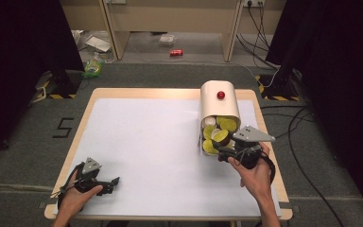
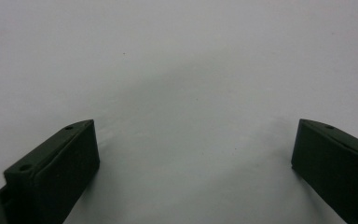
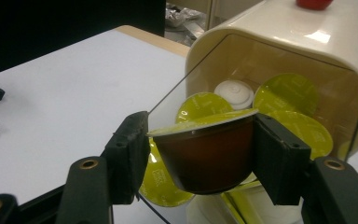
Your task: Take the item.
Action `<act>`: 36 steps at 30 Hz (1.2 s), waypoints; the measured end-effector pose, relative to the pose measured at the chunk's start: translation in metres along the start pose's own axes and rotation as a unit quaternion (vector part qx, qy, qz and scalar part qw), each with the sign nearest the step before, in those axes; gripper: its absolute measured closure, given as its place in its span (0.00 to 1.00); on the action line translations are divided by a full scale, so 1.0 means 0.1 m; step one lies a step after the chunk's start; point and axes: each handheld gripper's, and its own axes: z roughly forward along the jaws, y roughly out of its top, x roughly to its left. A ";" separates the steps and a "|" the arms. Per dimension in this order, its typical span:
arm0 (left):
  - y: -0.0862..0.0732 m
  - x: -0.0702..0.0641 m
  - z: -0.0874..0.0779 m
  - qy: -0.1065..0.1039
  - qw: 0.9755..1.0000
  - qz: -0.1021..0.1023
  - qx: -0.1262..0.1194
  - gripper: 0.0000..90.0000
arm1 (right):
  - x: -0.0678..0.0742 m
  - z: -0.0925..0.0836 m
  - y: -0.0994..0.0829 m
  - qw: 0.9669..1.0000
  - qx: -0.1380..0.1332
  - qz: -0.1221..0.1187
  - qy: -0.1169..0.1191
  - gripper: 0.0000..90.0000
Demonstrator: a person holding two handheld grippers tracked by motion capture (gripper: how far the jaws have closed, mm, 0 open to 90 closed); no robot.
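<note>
From the high view, a cream plastic capsule dispenser with a red knob [image 1: 219,106] lies on its side at the far right of the white-topped wooden table [image 1: 156,142], its open mouth facing the person and crowded with green-lidded coffee capsules. The right gripper [image 1: 223,152] sits right at that mouth, with a dark brown coffee capsule with a yellow-green foil lid [image 1: 220,136] at its tips. The left gripper [image 1: 114,181] rests low on the near left of the table, well apart from the work.

In the left gripper view, the two black jaws stand wide apart over bare white tabletop [image 2: 177,70], with nothing between them.

In the right gripper view, the right gripper [image 3: 200,149] has its jaws narrowed onto the brown capsule [image 3: 207,154], one pad on each side of the cup just under the lid rim, lid up and slightly tilted. The dispenser [image 3: 279,32] opens just behind it, with more green lids and a white capsule [image 3: 234,92] inside.

The step in hand looks like carrying this capsule at the dispenser's mouth. To do it well, keep the squeeze steady but light so the thin cup does not buckle, hold the lid level, and move straight along the opening's axis so the rim clears the wall and the neighbouring capsules.
</note>
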 end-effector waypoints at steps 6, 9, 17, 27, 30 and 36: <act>0.00 0.00 0.00 0.000 1.000 0.000 0.000 0.00 | -0.06 -0.11 -0.02 1.000 -0.012 0.006 -0.009 0.46; 0.00 0.00 0.00 0.000 1.000 0.000 0.000 0.00 | -0.09 -0.16 -0.03 1.000 -0.017 0.009 -0.010 0.46; 0.00 0.00 0.00 0.000 1.000 0.000 0.000 0.00 | -0.11 -0.25 -0.03 0.999 -0.025 0.012 -0.017 0.46; 0.00 0.00 0.00 0.000 1.000 0.000 0.000 0.00 | -0.21 -0.40 -0.09 0.998 -0.033 0.025 -0.036 0.46; 0.00 0.00 0.00 0.000 1.000 0.000 0.000 0.00 | -0.24 -0.43 -0.11 0.998 -0.037 0.027 -0.042 0.46; 0.00 0.00 0.00 0.000 1.000 0.000 0.000 0.00 | -0.32 -0.53 -0.16 0.997 -0.046 0.035 -0.049 0.46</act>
